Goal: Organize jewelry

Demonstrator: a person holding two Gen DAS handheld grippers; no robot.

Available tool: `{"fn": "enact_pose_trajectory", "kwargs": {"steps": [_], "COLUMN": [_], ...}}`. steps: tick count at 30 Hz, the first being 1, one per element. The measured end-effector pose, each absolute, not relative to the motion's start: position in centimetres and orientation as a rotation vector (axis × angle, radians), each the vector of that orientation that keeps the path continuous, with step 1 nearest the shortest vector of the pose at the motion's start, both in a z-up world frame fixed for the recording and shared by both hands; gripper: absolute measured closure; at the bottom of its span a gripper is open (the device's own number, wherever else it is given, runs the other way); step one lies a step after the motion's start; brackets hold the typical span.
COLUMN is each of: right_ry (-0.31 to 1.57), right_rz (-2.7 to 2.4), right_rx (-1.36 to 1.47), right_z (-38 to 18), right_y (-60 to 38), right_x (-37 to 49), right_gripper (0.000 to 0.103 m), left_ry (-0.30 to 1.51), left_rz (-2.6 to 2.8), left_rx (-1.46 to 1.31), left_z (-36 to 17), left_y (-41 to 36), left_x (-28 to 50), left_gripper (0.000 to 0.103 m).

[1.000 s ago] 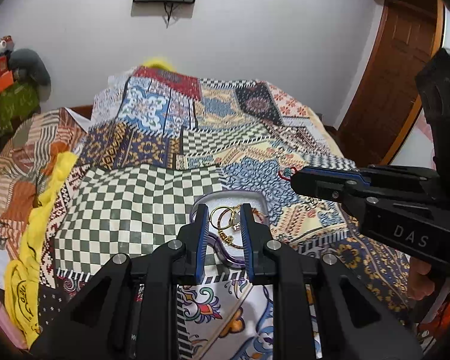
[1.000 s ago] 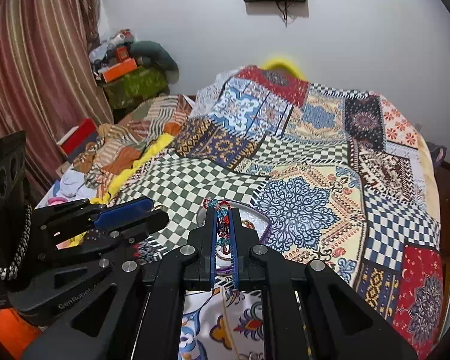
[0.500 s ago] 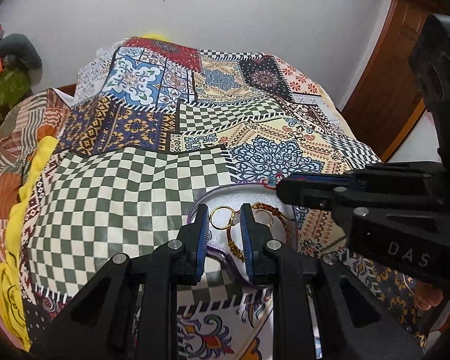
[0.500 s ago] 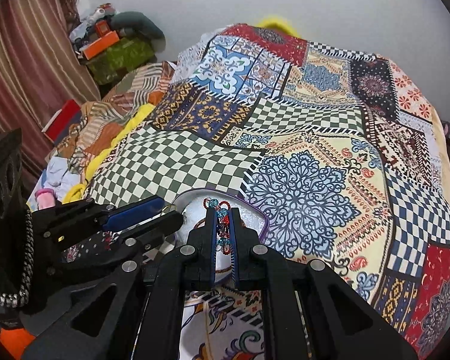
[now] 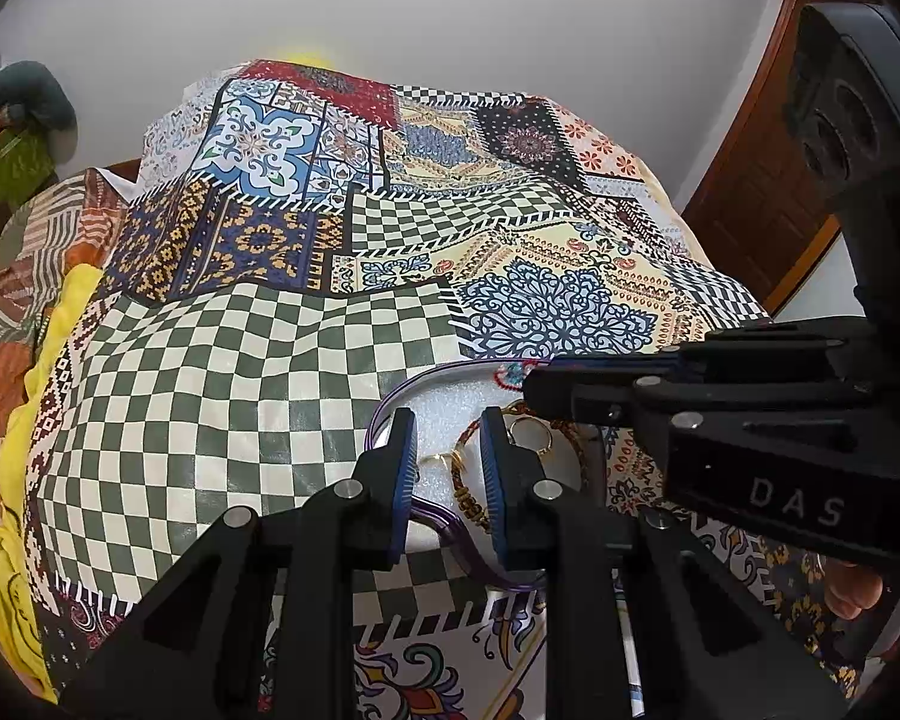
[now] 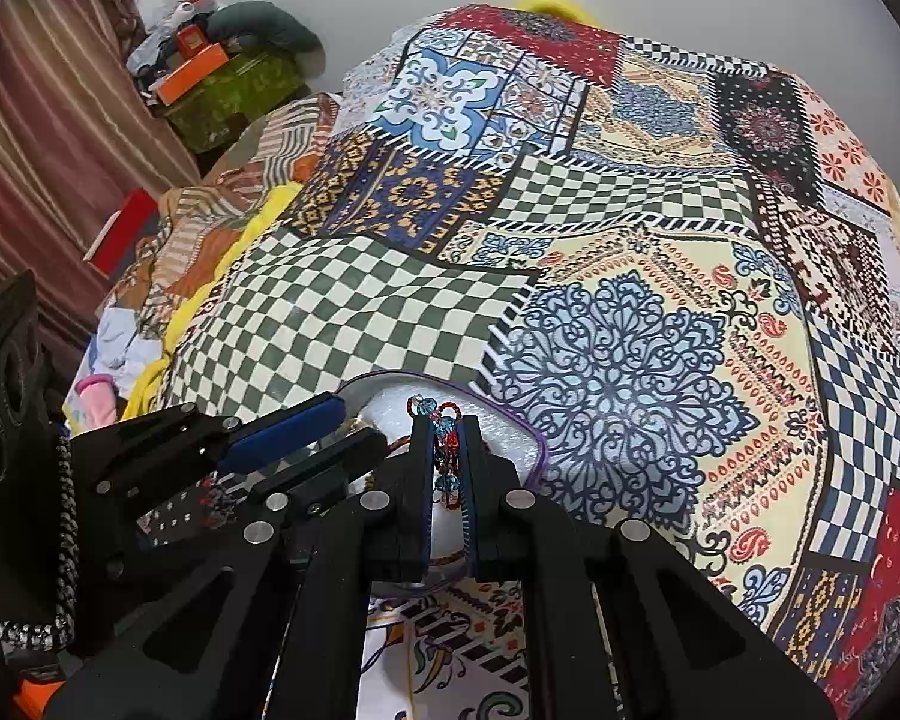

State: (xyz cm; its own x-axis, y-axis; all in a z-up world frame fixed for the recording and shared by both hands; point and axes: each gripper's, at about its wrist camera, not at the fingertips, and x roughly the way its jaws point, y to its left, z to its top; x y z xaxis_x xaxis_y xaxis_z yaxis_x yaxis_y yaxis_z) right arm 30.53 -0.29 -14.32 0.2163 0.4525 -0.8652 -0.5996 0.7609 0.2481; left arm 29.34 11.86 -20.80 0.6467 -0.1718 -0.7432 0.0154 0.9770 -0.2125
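A clear purple-rimmed tray (image 5: 390, 399) with a white foam liner lies on the patchwork bedspread. In it are gold rings (image 5: 531, 435) and a gold-and-brown bangle (image 5: 465, 495). My left gripper (image 5: 447, 423) is open and empty, its fingers low over the tray's near side. My right gripper (image 6: 447, 426) is shut on a red and blue beaded bracelet (image 6: 444, 441) and holds it over the tray (image 6: 510, 420). In the left wrist view the right gripper (image 5: 537, 387) reaches in from the right, with the beads (image 5: 510, 375) at its tip.
The patchwork bedspread (image 6: 630, 300) covers the whole bed. A yellow cloth (image 5: 12, 450) and piled clothes (image 6: 150, 312) lie along the left edge. A wooden door (image 5: 768, 180) stands at the right, and a curtain (image 6: 42, 120) at the far left.
Both grippers have tipped down and come closer to the tray. The right gripper has carried the beaded bracelet in over it. The left fingers have spread a little wider.
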Motion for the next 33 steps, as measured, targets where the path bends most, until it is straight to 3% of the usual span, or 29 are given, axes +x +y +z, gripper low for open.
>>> {"fn": "enact_pose_trajectory", "kwargs": {"steps": [8,16,19,33], "right_ry": [1.126,1.035,0.982,0.853], "right_rz": [0.714,0.695,0.687,0.619], "right_rx": [-0.145,-0.173,-0.196,-0.248], "right_z": [-13.8,-11.1,-9.7,-7.3], "right_y": [-0.4,-1.8,-2.9,-8.9], "right_x": [30.5,28.8,27.4,21.2], "right_gripper": [0.081,0.081,0.081,0.081], "left_ry": [0.851,0.81,0.793,0.815], "left_rz": [-0.109,-0.101,-0.095,-0.152], "left_rx": [-0.194,-0.187,-0.171,-0.115], "left_z": [-19.8,-17.4,-16.4,-15.3], "left_y": [11.8,12.0,11.8,7.6], "left_x": [28.6,26.7,25.7,20.7], "left_gripper": [0.081,0.08,0.074,0.067]}}
